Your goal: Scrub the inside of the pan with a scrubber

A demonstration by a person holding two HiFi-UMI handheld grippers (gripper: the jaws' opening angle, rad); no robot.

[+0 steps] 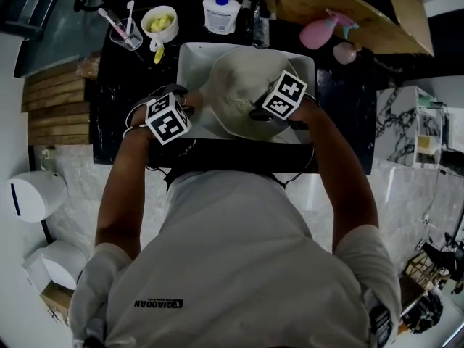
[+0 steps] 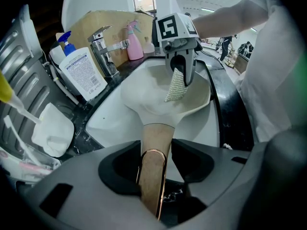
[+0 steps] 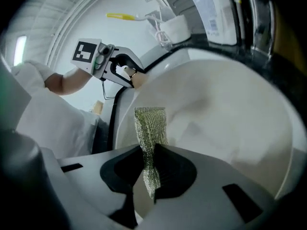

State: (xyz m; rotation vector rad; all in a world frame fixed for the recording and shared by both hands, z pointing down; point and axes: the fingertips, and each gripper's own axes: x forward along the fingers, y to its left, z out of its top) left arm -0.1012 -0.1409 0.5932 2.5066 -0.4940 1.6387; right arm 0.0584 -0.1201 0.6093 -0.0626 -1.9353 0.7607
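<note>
so the pan (image 1: 238, 101) is over the middle of the sink (image 1: 190, 55), basically filling it; the left gripper (image 2: 154, 169) is clenched on the pan's tan handle (image 2: 156, 143) at the sink's near edge; the right gripper (image 3: 149, 170) is clamped tight on the scrubber (image 3: 150, 126), a greenish mesh strip, and holds it down inside the pan, free end against the pale inner wall; at the sink's far side there's a faucet (image 2: 106, 51), a white soap bottle (image 2: 84, 74) and a pink spray bottle (image 2: 135, 45)
</note>
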